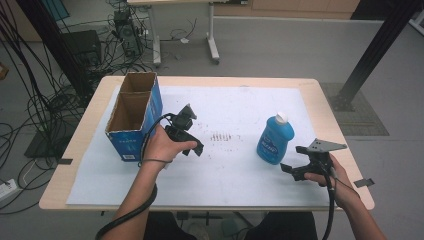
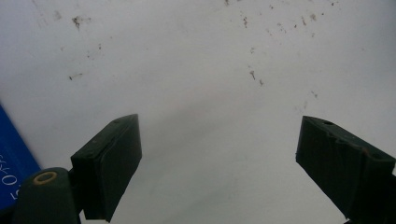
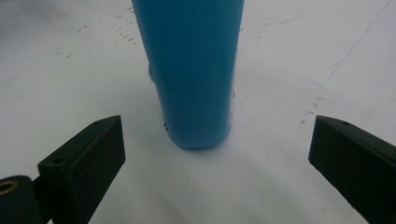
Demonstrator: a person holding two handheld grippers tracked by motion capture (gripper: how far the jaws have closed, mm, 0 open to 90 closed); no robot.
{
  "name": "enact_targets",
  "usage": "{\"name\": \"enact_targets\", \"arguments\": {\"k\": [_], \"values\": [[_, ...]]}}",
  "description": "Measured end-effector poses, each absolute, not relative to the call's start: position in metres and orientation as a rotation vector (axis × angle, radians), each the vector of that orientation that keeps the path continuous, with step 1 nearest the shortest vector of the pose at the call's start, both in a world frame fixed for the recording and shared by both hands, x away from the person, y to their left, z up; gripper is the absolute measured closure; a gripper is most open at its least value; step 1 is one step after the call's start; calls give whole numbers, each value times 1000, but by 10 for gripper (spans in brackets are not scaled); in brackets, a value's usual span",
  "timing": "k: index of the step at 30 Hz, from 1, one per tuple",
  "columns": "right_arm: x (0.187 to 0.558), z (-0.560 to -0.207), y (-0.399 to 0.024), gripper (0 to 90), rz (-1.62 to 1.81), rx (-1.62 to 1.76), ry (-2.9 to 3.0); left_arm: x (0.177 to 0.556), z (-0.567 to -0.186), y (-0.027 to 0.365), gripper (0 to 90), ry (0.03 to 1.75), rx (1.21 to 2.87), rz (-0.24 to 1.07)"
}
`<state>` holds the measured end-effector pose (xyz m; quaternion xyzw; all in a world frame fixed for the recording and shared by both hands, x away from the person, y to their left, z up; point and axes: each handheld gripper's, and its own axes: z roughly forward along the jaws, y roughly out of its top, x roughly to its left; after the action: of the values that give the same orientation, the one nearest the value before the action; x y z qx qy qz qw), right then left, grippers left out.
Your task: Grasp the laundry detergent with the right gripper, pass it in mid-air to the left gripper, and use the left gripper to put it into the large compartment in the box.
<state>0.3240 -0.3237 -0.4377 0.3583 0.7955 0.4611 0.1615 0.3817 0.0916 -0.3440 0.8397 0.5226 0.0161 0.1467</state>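
My right gripper (image 3: 217, 163) stands wide apart, gripping nothing, with the jaws short of the bottle (image 3: 191, 70). The bottle stands upright on the white sheet (image 1: 235, 175), just ahead. My left gripper (image 2: 219, 158) is likewise spread and empty over the sheet, beside the box (image 1: 135, 125).

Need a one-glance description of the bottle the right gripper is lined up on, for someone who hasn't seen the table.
Start from the white sheet that covers the wooden table. On its right half, just ahead of the open right gripper, stands the bottle, upright and untouched. It is the one blue plastic bottle with a white cap; the other blue thing, the cardboard box, stands at the far left, open-topped.
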Motion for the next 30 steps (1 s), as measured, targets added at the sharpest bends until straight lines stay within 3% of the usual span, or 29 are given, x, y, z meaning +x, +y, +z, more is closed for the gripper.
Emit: {"name": "enact_targets", "arguments": {"k": [30], "values": [[325, -461, -317, 36, 1494, 945, 2133, 378, -342, 93, 141, 1518, 2409, 50]]}}
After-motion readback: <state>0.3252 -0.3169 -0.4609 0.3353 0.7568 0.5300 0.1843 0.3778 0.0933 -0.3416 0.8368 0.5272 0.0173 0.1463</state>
